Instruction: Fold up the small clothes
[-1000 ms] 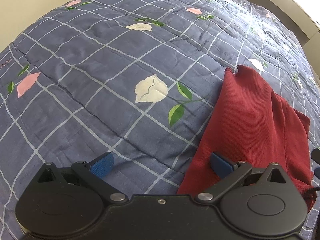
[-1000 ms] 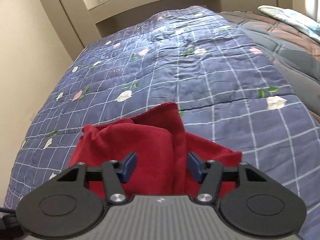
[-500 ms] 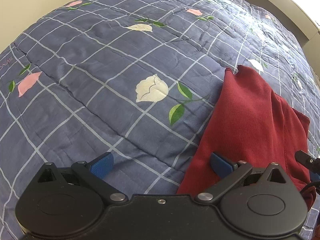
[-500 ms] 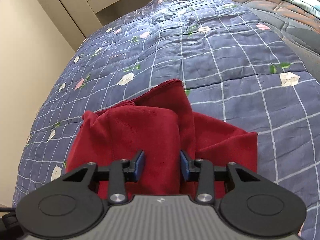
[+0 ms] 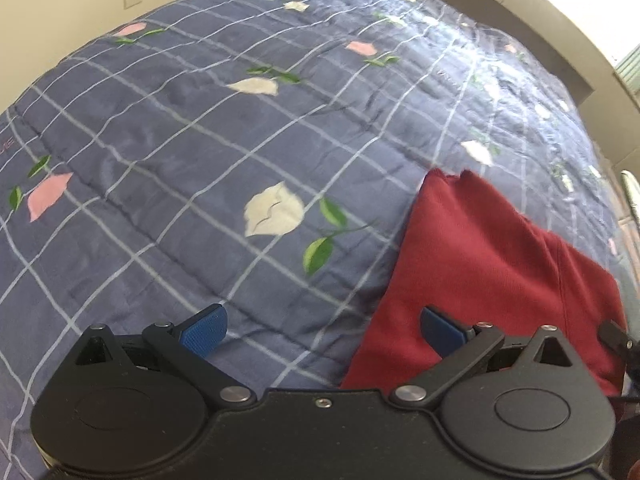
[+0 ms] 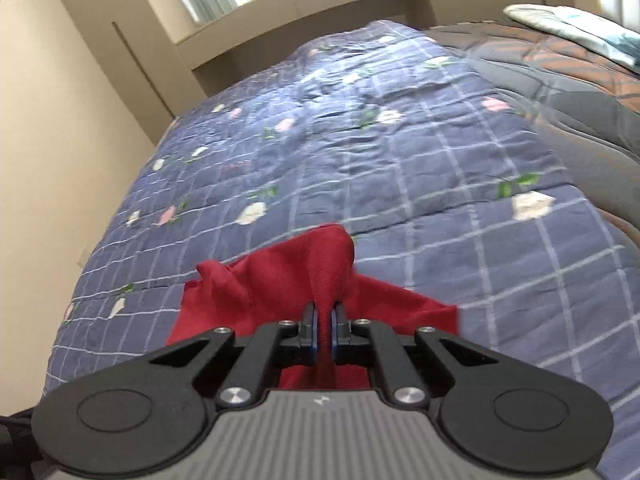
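Note:
A small dark red garment [image 5: 488, 264] lies on a blue checked quilt [image 5: 200, 152] with flower prints. My left gripper [image 5: 320, 326] is open and empty, low over the quilt, its right finger over the garment's left edge. In the right wrist view my right gripper [image 6: 324, 330] is shut on a fold of the red garment [image 6: 280, 280] and pulls the cloth up into a ridge between the pads. The rest of the garment spreads on the quilt [image 6: 400, 168] beneath.
A beige wall [image 6: 60, 120] runs along the bed's left side, with a window ledge [image 6: 300, 8] at the far end. A grey and brown blanket [image 6: 560, 68] and a light pillow [image 6: 572, 24] lie at the right.
My right gripper has closed on a fold of the red garment and lifted it, bunching the cloth. My left gripper stays open and has barely moved.

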`<state>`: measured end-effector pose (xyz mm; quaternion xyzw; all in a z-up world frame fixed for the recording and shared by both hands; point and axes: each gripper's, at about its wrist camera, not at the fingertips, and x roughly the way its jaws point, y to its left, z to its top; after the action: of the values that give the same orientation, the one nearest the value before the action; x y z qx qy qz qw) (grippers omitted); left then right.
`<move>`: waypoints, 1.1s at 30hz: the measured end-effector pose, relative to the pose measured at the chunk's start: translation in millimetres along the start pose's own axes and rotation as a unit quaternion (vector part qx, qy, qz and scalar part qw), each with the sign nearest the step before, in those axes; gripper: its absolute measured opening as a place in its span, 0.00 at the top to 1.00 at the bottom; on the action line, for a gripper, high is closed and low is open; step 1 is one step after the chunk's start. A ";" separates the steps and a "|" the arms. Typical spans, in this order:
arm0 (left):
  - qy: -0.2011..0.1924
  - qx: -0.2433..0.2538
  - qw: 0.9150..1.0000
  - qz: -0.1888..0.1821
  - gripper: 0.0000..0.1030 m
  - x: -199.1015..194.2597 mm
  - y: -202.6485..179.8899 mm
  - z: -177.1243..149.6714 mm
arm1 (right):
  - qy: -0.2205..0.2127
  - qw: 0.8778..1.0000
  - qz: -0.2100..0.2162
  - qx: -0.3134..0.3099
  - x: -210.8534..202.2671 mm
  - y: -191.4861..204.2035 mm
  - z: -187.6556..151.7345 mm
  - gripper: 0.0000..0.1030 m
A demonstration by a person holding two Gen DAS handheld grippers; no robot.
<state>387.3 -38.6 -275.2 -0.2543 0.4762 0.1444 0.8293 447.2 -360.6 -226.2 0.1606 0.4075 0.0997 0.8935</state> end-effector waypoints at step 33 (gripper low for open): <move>0.049 0.036 0.998 -0.005 0.01 22.2 -16.8 -12.9 | 0.142 0.987 0.077 0.017 -27.7 -2.5 -85.0 0.61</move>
<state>397.3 -59.8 -295.0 -0.2335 0.5197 0.1106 0.8143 364.8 -354.0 -260.3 0.1909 0.5185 0.1829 0.8132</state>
